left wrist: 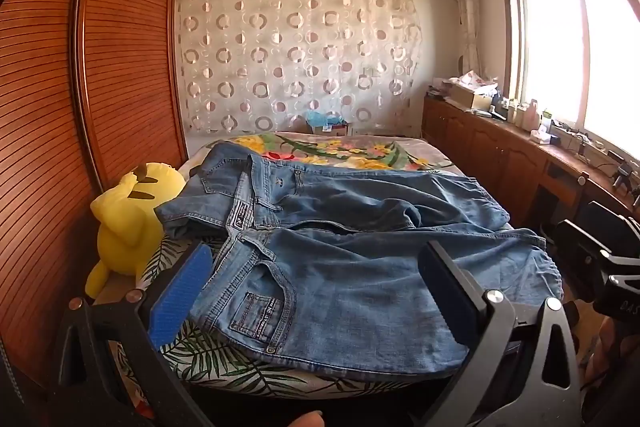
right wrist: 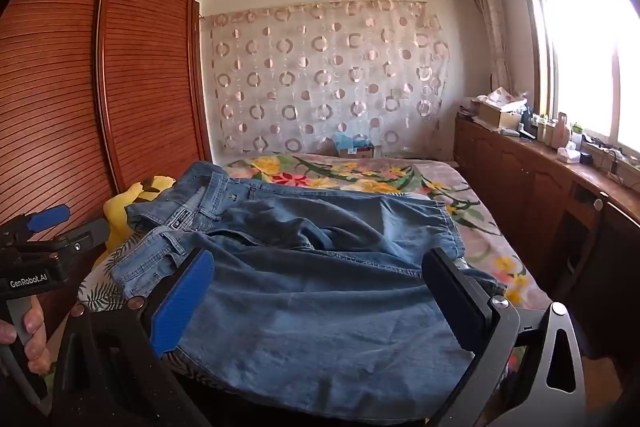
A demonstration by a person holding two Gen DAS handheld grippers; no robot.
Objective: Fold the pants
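Note:
A pair of blue jeans (left wrist: 344, 259) lies spread across the near end of the bed, waistband to the left, legs running to the right; it also shows in the right wrist view (right wrist: 304, 291). My left gripper (left wrist: 316, 263) is open and empty, held over the near waistband and pocket part. My right gripper (right wrist: 320, 267) is open and empty, held over the near leg. The left gripper's body (right wrist: 36, 259) shows at the left edge of the right wrist view, and the right gripper's body (left wrist: 600, 259) at the right edge of the left wrist view.
The bed (left wrist: 340, 147) has a floral cover and a leaf-print sheet (left wrist: 216, 355) at the near edge. A yellow plush toy (left wrist: 128, 215) sits left of the jeans. A wooden wardrobe (left wrist: 100, 75) stands at left. A low cabinet (left wrist: 504, 147) with clutter runs along the right under the window.

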